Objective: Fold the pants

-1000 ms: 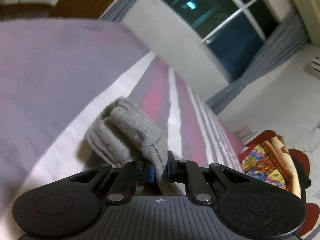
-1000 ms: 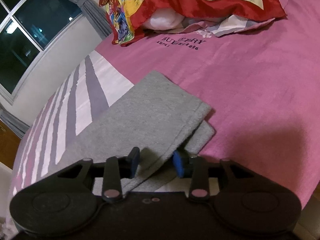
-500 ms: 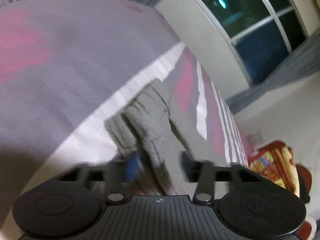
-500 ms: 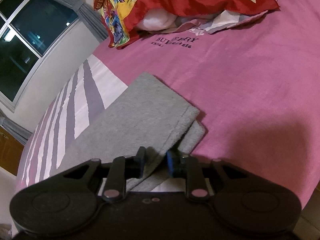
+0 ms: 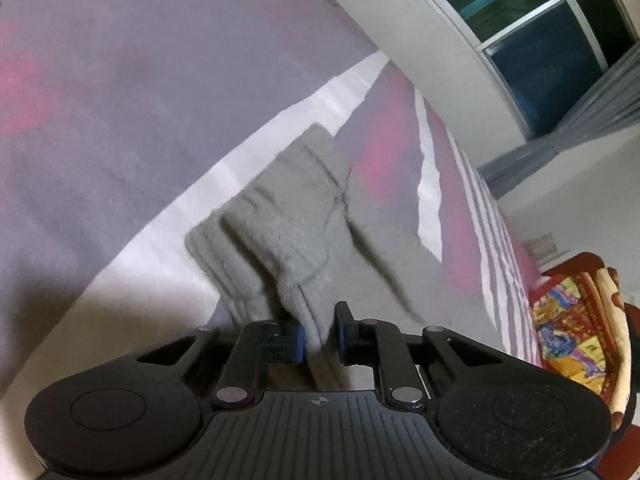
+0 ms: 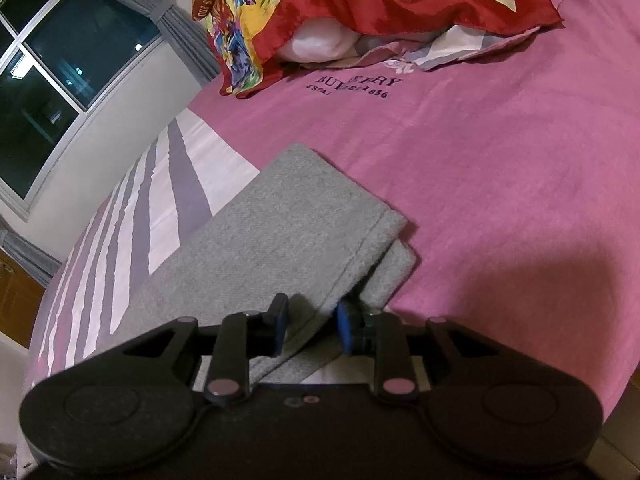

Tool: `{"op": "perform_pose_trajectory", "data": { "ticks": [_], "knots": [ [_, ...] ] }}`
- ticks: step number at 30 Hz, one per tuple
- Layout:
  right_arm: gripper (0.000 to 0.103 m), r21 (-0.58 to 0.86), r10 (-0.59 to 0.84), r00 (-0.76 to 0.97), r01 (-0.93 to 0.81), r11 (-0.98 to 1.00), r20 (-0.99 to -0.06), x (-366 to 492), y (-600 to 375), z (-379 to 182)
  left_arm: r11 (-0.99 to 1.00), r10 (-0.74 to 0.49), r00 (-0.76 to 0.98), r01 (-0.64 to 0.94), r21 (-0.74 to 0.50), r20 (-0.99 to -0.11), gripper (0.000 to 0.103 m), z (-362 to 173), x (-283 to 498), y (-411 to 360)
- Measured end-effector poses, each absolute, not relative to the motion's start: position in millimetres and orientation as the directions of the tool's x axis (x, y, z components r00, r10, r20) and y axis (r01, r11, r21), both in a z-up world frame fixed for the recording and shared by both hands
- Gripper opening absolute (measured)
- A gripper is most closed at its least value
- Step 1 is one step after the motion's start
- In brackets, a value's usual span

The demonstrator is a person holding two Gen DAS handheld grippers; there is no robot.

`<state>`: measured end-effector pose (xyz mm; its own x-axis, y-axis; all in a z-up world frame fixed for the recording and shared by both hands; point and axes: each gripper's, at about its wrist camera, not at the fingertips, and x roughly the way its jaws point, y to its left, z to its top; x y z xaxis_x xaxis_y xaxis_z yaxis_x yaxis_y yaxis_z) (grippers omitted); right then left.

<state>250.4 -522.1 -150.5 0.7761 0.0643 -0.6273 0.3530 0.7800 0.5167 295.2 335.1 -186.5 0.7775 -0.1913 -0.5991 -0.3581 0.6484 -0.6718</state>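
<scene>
Pants: grey knit cloth, matt, fuzzy. Bedspread: pink woven cloth, matt, w/ printed lettering at 12 o'clock. Pillow: glossy satin-like fabric. Right gripper: matt black plastic, blue pads, metal pivots.

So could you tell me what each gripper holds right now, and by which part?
The left gripper pinches the grey pants at the ribbed waistband. The right gripper straddles a hem, jaws open, holding nothing.

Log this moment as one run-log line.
left gripper: shut on grey pants waistband | right gripper: open, straddling leg hem | pants: folded lengthwise on pink bedspread
</scene>
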Motion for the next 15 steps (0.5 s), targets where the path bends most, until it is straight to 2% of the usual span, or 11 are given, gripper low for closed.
{"op": "perform_pose_trajectory", "data": {
  "ticks": [1,4,5,7,15],
  "knots": [
    [0.026,0.512,0.063,0.773,0.354,0.782,-0.631,251.3,-521.9,-149.6,0.649,-0.196,0.813,-0.312,-0.693,-0.549,0.012,-174.0,295.9,337.2],
    [0.012,0.493,0.043,0.765,0.37,0.788,-0.643,251.1,-523.1,-145.3,0.666,-0.198,0.862,-0.231,-0.709,-0.467,0.01,-152.8,295.7,342.9],
    [0.009,0.504,0.047,0.771,0.367,0.782,-0.635,249.2,-525.1,-145.2,0.69,-0.194,0.839,-0.252,-0.679,-0.508,0.01,-157.8,301.8,344.4],
    [0.007,0.513,0.056,0.773,0.363,0.778,-0.632,247.7,-528.4,-149.2,0.735,-0.196,0.739,-0.324,-0.595,-0.645,0.01,-181.2,315.7,345.4],
    [0.005,0.528,0.061,0.784,0.357,0.77,-0.618,247.0,-528.9,-147.1,0.72,-0.199,0.761,-0.314,-0.619,-0.617,0.01,-182.5,302.1,347.3]
  ]
}}
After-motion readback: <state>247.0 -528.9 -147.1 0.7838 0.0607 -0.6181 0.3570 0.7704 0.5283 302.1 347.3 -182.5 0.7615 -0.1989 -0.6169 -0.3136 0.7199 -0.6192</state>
